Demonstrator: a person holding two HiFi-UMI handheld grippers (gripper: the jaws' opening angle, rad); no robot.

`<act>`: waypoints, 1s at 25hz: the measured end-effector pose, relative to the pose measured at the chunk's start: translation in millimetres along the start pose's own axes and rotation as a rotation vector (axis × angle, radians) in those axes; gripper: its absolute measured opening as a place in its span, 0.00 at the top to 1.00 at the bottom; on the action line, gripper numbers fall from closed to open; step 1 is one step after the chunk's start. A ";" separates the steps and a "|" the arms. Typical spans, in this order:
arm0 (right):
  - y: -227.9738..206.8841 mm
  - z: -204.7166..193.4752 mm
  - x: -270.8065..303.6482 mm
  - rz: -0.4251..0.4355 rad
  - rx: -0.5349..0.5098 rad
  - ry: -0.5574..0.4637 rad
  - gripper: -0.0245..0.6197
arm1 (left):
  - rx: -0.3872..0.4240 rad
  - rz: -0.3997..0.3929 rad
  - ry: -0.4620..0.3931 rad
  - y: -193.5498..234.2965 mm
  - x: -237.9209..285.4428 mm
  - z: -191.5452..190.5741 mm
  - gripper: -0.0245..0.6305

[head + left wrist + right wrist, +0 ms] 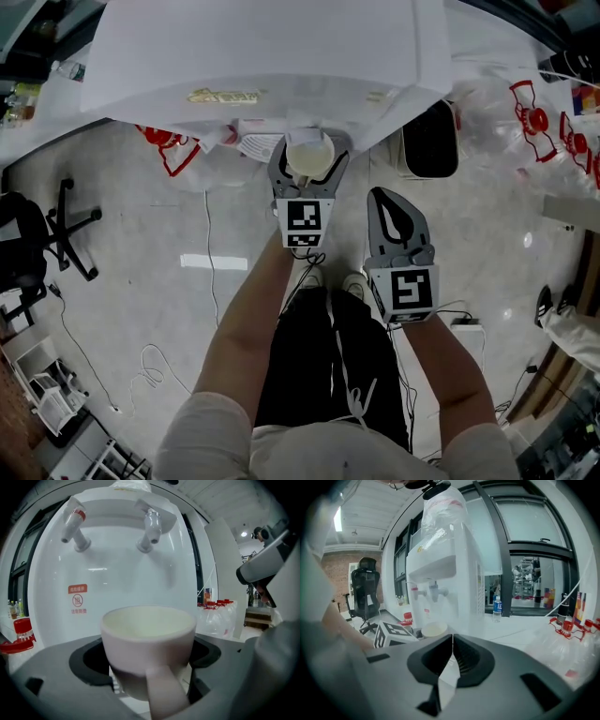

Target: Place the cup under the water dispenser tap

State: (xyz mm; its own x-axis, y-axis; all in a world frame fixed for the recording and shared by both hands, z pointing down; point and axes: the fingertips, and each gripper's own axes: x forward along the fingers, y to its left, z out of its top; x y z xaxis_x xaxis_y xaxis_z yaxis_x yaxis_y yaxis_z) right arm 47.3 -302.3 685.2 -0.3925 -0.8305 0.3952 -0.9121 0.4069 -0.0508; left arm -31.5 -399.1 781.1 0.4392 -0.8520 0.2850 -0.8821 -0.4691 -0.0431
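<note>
A pale cream cup (pixel 148 641) with its handle toward the camera sits between the jaws of my left gripper (pixel 307 167), which is shut on it. In the head view the cup (pixel 308 153) hangs at the front of the white water dispenser (pixel 262 47). The left gripper view shows the dispenser's two taps above the cup: a red-tipped tap (pixel 73 524) at the left and a clear tap (pixel 150 529) nearly over the cup. My right gripper (pixel 392 212) is held lower and to the right, shut with nothing in it. The right gripper view shows the dispenser (pixel 440 573) and the cup (pixel 433 630) to its left.
Empty plastic water jugs with red handles (pixel 539 117) lie at the right of the dispenser. A black office chair (pixel 37 234) stands at the left. White cables (pixel 211 253) trail over the grey floor. A dark bin (pixel 429 139) stands right of the dispenser.
</note>
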 end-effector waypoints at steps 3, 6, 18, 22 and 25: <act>1.1 -4.7 -1.9 -0.003 0.001 0.007 0.92 | -0.017 0.012 0.010 3.1 -0.9 -2.4 0.24; 4.9 -7.8 -3.8 0.002 0.006 0.021 0.92 | -0.034 0.018 0.011 5.8 -7.8 -2.4 0.20; 24.8 36.2 -44.7 -0.002 0.014 0.064 0.92 | -0.084 -0.005 0.001 -12.6 -88.9 69.1 0.20; 31.7 71.0 -65.5 -0.004 0.018 0.063 0.92 | -0.107 -0.003 0.013 -17.2 -123.2 111.1 0.20; 39.5 102.2 -78.4 0.007 0.014 0.060 0.92 | -0.145 -0.006 0.039 -17.7 -140.6 138.0 0.21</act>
State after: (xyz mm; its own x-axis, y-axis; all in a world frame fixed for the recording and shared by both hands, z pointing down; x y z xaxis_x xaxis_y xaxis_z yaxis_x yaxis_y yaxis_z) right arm 29.9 -260.0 558.5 -0.3913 -0.8034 0.4489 -0.9112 0.4066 -0.0666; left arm -54.1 -303.1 609.6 0.4397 -0.8383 0.3224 -0.8962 -0.4331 0.0964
